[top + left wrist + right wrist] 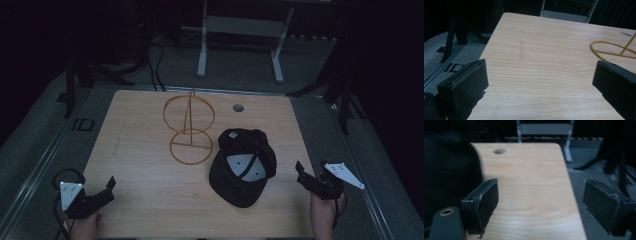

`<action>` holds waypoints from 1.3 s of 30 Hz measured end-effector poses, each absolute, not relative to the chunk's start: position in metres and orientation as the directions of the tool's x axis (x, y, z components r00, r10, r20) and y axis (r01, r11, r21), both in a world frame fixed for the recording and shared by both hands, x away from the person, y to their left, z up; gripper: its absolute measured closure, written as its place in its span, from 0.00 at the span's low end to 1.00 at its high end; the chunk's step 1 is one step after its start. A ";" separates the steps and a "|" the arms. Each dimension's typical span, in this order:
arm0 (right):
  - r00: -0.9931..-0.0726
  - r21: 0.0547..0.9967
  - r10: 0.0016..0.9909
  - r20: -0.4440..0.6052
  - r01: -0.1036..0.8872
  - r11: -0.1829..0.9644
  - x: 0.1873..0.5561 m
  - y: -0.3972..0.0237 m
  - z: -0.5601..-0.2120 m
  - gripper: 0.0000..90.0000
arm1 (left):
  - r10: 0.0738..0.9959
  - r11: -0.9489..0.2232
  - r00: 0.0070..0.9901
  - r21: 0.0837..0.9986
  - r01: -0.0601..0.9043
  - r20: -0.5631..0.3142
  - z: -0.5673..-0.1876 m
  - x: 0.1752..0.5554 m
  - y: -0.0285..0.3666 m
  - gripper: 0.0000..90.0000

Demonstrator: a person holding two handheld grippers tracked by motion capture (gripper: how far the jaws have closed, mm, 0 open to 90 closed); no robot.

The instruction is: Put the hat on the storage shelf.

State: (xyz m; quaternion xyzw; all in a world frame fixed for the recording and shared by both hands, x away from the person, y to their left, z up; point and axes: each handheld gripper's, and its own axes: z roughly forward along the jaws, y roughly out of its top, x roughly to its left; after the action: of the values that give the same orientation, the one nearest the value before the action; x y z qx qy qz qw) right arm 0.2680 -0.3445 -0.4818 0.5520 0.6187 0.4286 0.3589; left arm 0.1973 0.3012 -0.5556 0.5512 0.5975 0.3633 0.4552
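While both stand wide apart, left hand-held gripper (107, 187) and right hand-held gripper (301, 172) hold nothing — neither touches the cap (242, 167).

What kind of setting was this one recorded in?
Likely a lab or studio data-collection station, not a home: a bare wooden table with a cable hole, dark surroundings, carpeted floor with trailing cables, and a white desk frame behind. On the table lie a black cap and a wire stand.

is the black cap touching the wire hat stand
Apart. The high view shows a strip of bare table between the black cap and the base ring of the wire hat stand, though the gap is narrow.
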 end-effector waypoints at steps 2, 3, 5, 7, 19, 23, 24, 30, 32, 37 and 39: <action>-0.166 0.928 0.986 0.017 0.369 0.046 0.267 -0.335 -0.472 0.15 | 0.993 0.096 0.028 0.934 0.343 -0.113 -0.555 0.198 0.298 0.01; -0.195 0.931 0.981 0.018 0.362 0.055 0.266 -0.329 -0.465 0.15 | 0.994 0.087 0.035 0.933 0.349 -0.106 -0.554 0.198 0.297 0.01; -0.225 0.934 0.974 0.025 0.354 0.057 0.265 -0.322 -0.458 0.15 | 0.994 0.070 0.056 0.931 0.357 -0.096 -0.554 0.198 0.294 0.01; -0.273 0.937 0.961 0.036 0.343 0.063 0.264 -0.314 -0.449 0.15 | 0.994 0.039 0.077 0.928 0.370 -0.073 -0.553 0.198 0.291 0.01; -0.389 0.926 0.919 0.056 0.365 0.098 0.278 -0.268 -0.424 0.11 | 0.988 0.007 0.140 0.919 0.394 -0.067 -0.553 0.199 0.282 0.01; -0.379 0.900 0.925 0.027 0.412 0.142 0.293 -0.256 -0.436 0.11 | 0.987 0.000 0.145 0.918 0.396 -0.062 -0.553 0.199 0.281 0.01; -0.372 0.894 0.928 0.023 0.423 0.147 0.296 -0.255 -0.439 0.13 | 0.988 -0.002 0.145 0.918 0.397 -0.061 -0.553 0.199 0.280 0.01; -0.339 0.843 0.941 0.011 0.509 0.173 0.321 -0.243 -0.472 0.28 | 0.987 -0.007 0.147 0.915 0.403 -0.058 -0.553 0.200 0.279 0.01; -0.343 0.834 0.939 0.023 0.524 0.171 0.323 -0.242 -0.475 0.31 | 0.987 -0.005 0.151 0.916 0.400 -0.061 -0.553 0.200 0.279 0.01; -0.305 0.804 0.952 -0.013 0.563 0.191 0.332 -0.237 -0.490 0.58 | 0.987 -0.005 0.151 0.915 0.403 -0.061 -0.553 0.200 0.278 0.01; -0.289 0.799 0.957 -0.021 0.570 0.190 0.335 -0.239 -0.493 0.72 | 0.987 -0.003 0.150 0.915 0.404 -0.063 -0.553 0.200 0.278 0.01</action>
State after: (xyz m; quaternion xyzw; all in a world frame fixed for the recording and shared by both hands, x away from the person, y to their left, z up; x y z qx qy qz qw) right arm 0.3347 -0.2387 -0.4927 0.5296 0.7210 0.3529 0.2739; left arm 0.1998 0.2783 -0.5532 0.6228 0.5581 0.3372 0.4324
